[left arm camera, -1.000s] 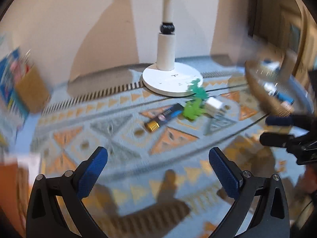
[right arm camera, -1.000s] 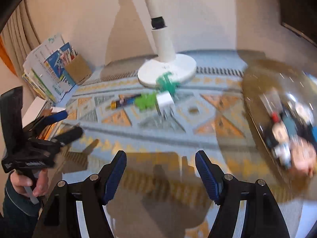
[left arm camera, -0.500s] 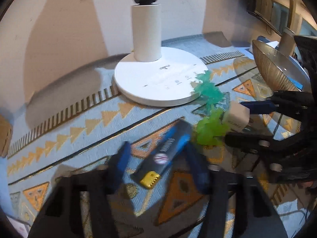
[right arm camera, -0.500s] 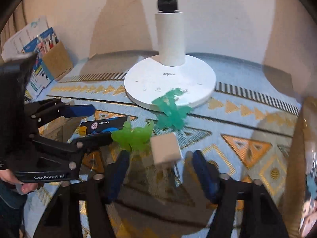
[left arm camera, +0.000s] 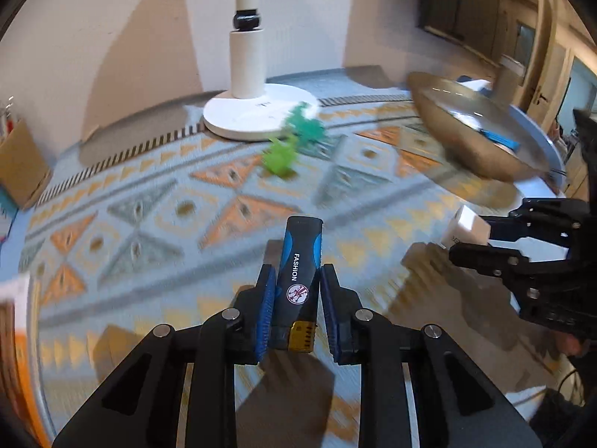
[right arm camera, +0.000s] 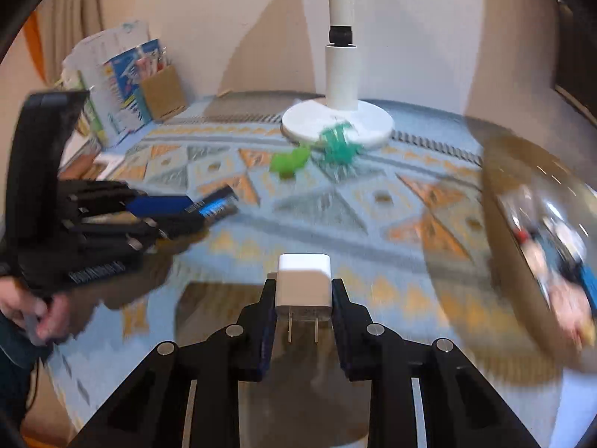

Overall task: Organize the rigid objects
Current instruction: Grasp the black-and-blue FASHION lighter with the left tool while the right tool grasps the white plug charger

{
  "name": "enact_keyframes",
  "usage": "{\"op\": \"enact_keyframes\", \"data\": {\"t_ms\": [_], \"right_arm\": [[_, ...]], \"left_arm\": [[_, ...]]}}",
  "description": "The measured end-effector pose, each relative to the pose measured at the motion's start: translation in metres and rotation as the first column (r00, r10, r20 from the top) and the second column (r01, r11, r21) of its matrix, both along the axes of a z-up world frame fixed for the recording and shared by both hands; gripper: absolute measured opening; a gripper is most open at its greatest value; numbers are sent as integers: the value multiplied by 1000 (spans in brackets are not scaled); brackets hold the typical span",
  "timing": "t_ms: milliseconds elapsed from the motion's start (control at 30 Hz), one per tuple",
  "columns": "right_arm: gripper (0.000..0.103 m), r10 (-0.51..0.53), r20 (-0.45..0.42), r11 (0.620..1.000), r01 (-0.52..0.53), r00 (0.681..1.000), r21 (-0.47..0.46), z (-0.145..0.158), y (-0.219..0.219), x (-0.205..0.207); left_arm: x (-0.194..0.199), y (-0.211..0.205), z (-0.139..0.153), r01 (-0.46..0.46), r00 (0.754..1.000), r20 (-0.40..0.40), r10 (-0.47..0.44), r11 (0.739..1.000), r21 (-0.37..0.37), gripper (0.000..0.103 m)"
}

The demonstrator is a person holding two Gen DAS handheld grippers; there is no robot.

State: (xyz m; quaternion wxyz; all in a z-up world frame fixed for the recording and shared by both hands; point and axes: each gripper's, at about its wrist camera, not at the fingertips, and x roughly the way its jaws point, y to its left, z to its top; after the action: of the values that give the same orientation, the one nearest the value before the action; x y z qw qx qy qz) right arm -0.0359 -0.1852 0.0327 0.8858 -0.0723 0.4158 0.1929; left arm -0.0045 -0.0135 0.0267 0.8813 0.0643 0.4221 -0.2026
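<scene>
- Left claw [left arm camera: 294,298] — clenched on a black-and-blue lighter [left arm camera: 300,276] printed "FASHION"; the blue pads [left arm camera: 265,310] press its two long sides, the gold metal end points back toward the camera, and the lighter is lifted clear of the table [left arm camera: 149,201].
- Right claw [right arm camera: 303,295] — its jaws have just been closing and now grasp a white plug adapter [right arm camera: 304,283] by its sides, the two metal prongs pointing back toward the camera; the adapter is held above the table.
- In the left wrist view the right claw appears at the right edge with the white adapter at its tips; in the right wrist view the left claw appears at the left with the lighter, a hand [right arm camera: 41,317] gripping its handle.
- Two toy figures, one light green [left arm camera: 281,156] and one teal [left arm camera: 308,127], lie on the patterned cloth just beside the round white base of a lamp [left arm camera: 257,112]; the teal one touches or overlaps the base's edge.
- A shallow glass bowl [right arm camera: 500,224] stands at the table's right side, holding several small items too blurred to name.
- A cardboard box [right arm camera: 162,93] and printed papers [right arm camera: 108,74] stand against the wall at the far left.
</scene>
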Motion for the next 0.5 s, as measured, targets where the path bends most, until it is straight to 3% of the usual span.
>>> {"op": "enact_keyframes", "data": {"t_ms": [167,500], "right_arm": [[27,-29,-18,1000,29,999,6,-17,-14,-22],[26,-14,-7,1000,13,1000,-25,-23,-8,-22]], "left_arm": [[-37,-11,-6,-29,999,-20,29,1000,-10,21],[-34,-10,-19,-101,995,-12,101,995,-10,22]]}}
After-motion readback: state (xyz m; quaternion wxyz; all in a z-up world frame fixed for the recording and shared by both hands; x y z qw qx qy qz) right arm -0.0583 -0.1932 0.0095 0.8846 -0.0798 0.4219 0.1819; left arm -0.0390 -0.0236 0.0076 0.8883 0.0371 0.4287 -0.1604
